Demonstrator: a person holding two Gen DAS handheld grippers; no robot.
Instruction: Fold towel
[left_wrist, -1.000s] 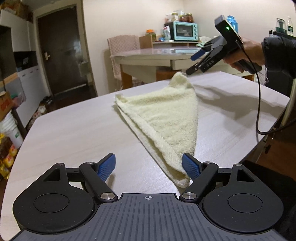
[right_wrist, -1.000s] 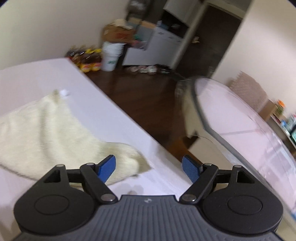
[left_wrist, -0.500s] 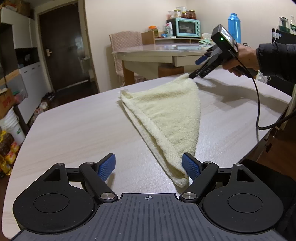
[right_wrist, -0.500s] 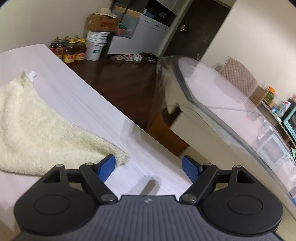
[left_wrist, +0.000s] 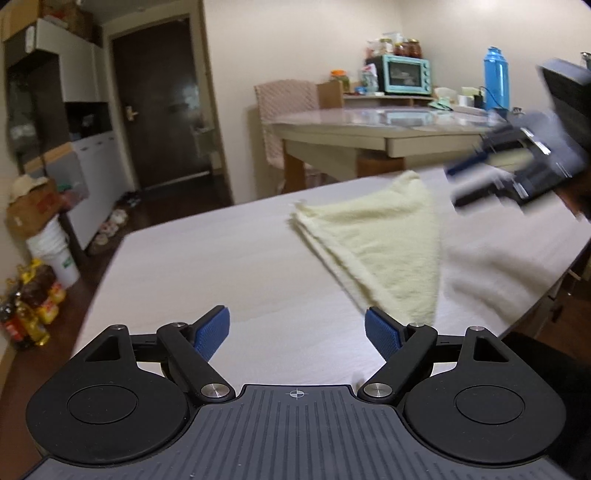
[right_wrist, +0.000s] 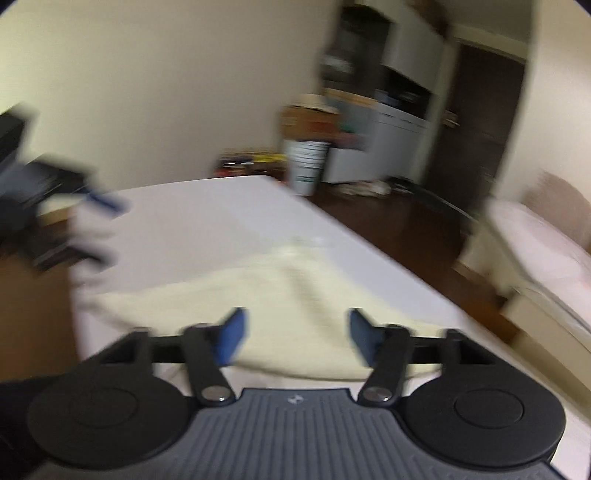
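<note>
A cream towel (left_wrist: 388, 243) lies folded into a triangle on the pale wooden table (left_wrist: 207, 266). My left gripper (left_wrist: 297, 330) is open and empty, just short of the towel's near tip. My right gripper (right_wrist: 295, 334) is open and empty above the towel (right_wrist: 280, 295). It shows blurred at the right in the left wrist view (left_wrist: 458, 184), off the towel's far corner. The left gripper appears blurred at the left of the right wrist view (right_wrist: 103, 229).
A second table (left_wrist: 388, 125) with a teal oven (left_wrist: 406, 75) and a blue bottle (left_wrist: 496, 77) stands behind, with a padded chair (left_wrist: 284, 110). A white bucket (left_wrist: 55, 254), bottles (left_wrist: 29, 314) and boxes sit on the floor at left.
My right gripper has swung away from the towel's far corner and turned to face along the towel, moving fast. My left gripper has drawn back and shifted left. The towel lies unmoved.
</note>
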